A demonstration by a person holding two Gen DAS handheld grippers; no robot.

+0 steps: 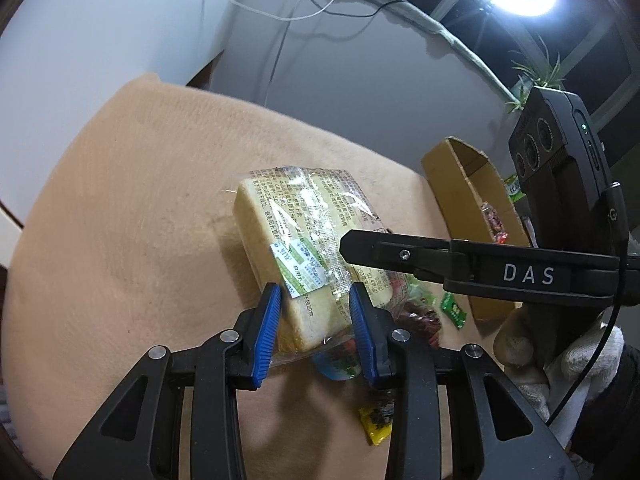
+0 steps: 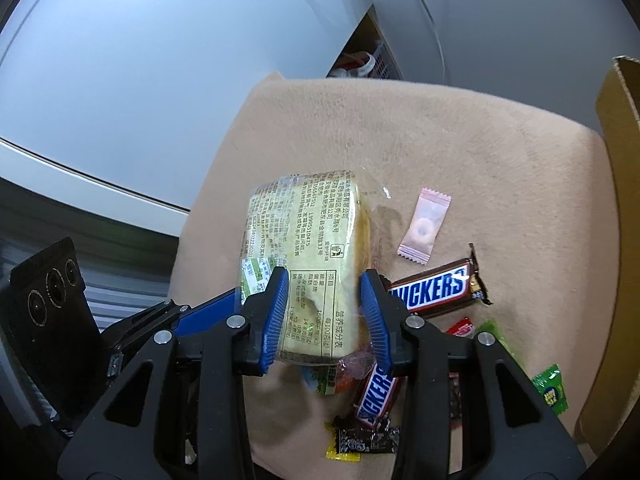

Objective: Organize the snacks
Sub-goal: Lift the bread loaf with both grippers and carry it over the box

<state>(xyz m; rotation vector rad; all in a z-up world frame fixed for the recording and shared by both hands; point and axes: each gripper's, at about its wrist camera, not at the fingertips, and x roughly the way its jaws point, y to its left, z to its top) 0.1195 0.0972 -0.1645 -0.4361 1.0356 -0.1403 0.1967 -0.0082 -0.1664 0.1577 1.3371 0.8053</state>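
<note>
Bread in a clear printed wrapper (image 1: 304, 248) is sitting raised over the tan cloth (image 1: 120, 208), pinched from two sides. Blue pads of the left gripper (image 1: 316, 312) are pressing its near end, and the right gripper (image 2: 326, 306) is clamping the same pack (image 2: 308, 256) across its width. Beneath and beside it, loose sweets are lying on the cloth: two Snickers bars (image 2: 436, 288), a pink ring candy (image 2: 424, 226), green packets (image 2: 552, 390). Off to the right, a cardboard box (image 1: 460, 184) is standing open.
</note>
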